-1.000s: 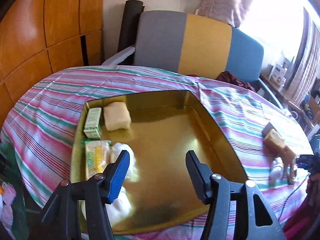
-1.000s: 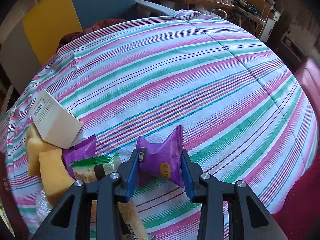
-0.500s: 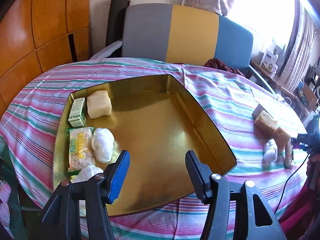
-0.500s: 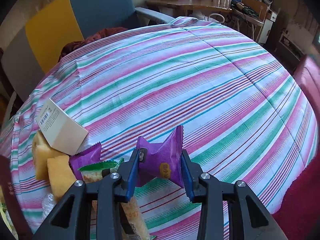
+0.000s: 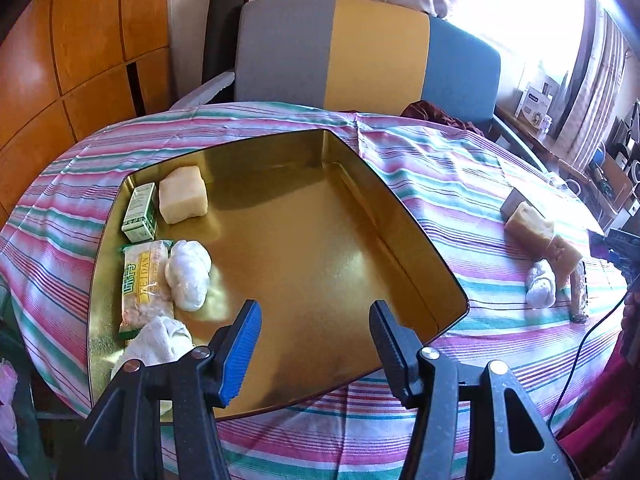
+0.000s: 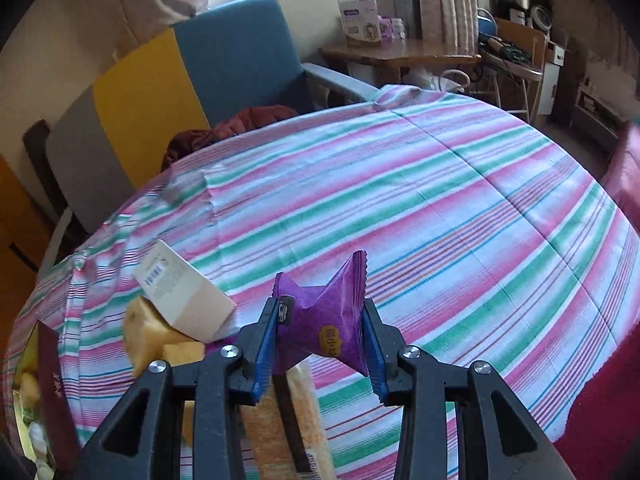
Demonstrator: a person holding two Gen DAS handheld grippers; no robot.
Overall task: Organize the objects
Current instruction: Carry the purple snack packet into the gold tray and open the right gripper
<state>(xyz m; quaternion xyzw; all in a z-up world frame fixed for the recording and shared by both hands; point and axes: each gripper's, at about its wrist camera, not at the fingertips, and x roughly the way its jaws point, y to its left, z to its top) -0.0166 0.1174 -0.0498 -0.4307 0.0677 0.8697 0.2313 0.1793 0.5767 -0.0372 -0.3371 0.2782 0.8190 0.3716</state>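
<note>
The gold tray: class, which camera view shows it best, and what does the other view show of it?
The left wrist view: the whole gold tray lies open on the striped cloth, with snacks along its left side and the open left gripper above its near edge. The right wrist view shows only a sliver at its lower left edge.

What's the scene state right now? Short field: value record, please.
left gripper: open, empty, above the gold tray
right gripper: shut on purple snack packet, held above the striped tablecloth
gold tray: items along its left side only
in tray: green carton, pale block, wafer packet, white bundle
outside tray: white box, yellow sponge blocks
</note>
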